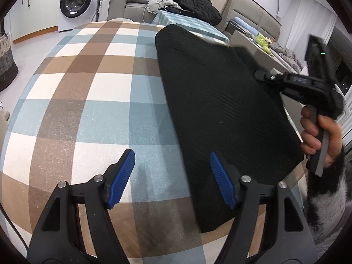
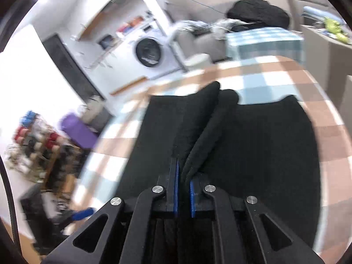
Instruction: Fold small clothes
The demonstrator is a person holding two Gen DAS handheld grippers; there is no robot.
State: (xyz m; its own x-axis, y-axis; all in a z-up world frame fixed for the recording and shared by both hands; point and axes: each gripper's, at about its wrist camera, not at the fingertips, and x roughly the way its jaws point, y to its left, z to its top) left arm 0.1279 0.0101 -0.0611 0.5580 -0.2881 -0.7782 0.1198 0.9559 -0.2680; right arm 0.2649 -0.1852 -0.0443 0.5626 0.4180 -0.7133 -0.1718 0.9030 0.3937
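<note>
One black ribbed-knit garment (image 1: 220,101) lies flat on the right part of the worktop (image 1: 88,101), which wears a soft checked cloth of brown, pale blue and cream squares. The right gripper (image 2: 183,176) has its two blue ridged fingers (image 2: 176,187) clamped on a raised fold of the knit, lifting a long crease. The left gripper (image 1: 171,176) hovers at the garment's near edge, fingers (image 1: 123,176) spread wide, holding nothing. Behind stand one white washing machine (image 1: 76,2) and a grey sofa (image 1: 132,4) heaped with clothes.

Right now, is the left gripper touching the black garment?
Apart: in the left wrist view the left gripper hangs open above the checked cloth, beside the black garment.
</note>
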